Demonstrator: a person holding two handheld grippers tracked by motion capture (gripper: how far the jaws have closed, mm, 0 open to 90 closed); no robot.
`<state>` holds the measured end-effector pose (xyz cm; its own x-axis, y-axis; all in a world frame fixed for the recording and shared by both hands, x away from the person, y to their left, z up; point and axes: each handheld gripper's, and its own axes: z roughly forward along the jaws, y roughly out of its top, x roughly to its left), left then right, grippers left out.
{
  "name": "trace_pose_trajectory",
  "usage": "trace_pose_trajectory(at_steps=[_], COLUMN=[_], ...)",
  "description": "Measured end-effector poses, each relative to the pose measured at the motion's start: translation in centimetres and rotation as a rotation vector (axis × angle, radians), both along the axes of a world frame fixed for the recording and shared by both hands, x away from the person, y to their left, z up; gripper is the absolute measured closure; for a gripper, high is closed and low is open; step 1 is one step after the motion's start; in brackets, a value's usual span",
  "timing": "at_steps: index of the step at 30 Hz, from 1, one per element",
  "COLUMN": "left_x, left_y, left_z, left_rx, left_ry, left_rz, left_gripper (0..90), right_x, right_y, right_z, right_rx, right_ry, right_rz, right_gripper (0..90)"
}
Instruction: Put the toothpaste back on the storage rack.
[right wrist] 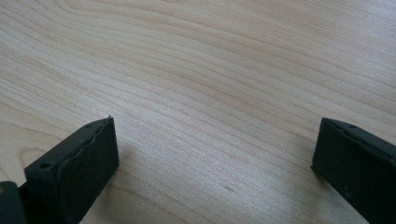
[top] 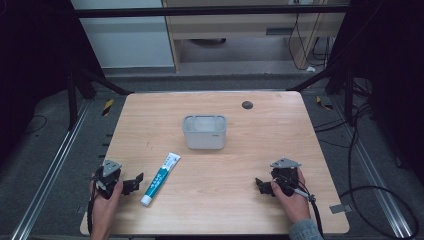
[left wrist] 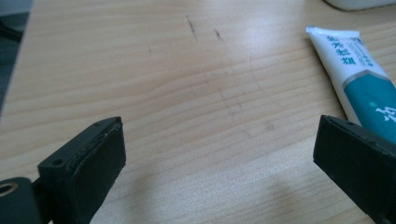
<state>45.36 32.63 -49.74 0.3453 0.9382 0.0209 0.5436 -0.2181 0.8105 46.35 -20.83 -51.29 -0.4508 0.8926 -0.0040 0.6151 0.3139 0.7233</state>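
Nothing grasped so far: toothpaste tube (top: 160, 179) lying flat on the wooden table (top: 240, 210), just beside the left gripper (top: 131, 184), apart from its jaws. Left gripper spread wide, nothing between the pads; tube (left wrist: 355, 74) near the right-hand jaw in the left gripper view. Right gripper (top: 263, 185) also released, resting over bare wood. Grey container (top: 204, 131) well apart, apparently empty. Probably still to do: grasping the tube, then likely carrying it to the container.

tube (top: 160, 179): white, teal | bin (top: 204, 132): grey | table (top: 250, 165): light woodgrain
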Motion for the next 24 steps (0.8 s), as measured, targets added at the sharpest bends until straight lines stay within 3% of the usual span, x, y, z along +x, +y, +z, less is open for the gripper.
trace_pose_trajectory(at_steps=[3, 7, 10, 15, 18, 21, 24], left_x=[-0.4, -1.3, -1.8, -2.1, -2.3, -2.8, -3.0], left_y=[-0.5, -1.0, -1.0, -1.4, -1.4, -1.4, -1.6], left_z=[0.4, 1.2, 1.5, 1.5, 1.8, 2.1, 2.3], left_rx=[0.025, 0.020, -0.009, 0.016, -0.011, -0.059, -0.058], left_ry=[-0.031, -0.076, -0.059, -0.059, -0.074, -0.121, -0.133], left_rz=[-0.016, -0.045, -0.057, -0.078, -0.091, -0.154, -0.157], left_gripper=[2.0, 1.9, 3.0, 4.3, 3.0, 1.5, 1.2], right_x=[0.0, 0.0, 0.0, 0.0, 0.0, 0.0, 0.0], right_y=[0.0, 0.0, 0.0, 0.0, 0.0, 0.0, 0.0], right_z=[0.0, 0.0, 0.0, 0.0, 0.0, 0.0, 0.0], right_rx=[0.000, 0.000, 0.000, 0.000, 0.000, 0.000, 0.000], right_ry=[0.000, 0.000, 0.000, 0.000, 0.000, 0.000, 0.000], right_rz=[0.000, 0.000, 0.000, 0.000, 0.000, 0.000, 0.000], right_gripper=[0.6, 0.6, 0.6, 0.6, 0.6, 0.6, 0.5])
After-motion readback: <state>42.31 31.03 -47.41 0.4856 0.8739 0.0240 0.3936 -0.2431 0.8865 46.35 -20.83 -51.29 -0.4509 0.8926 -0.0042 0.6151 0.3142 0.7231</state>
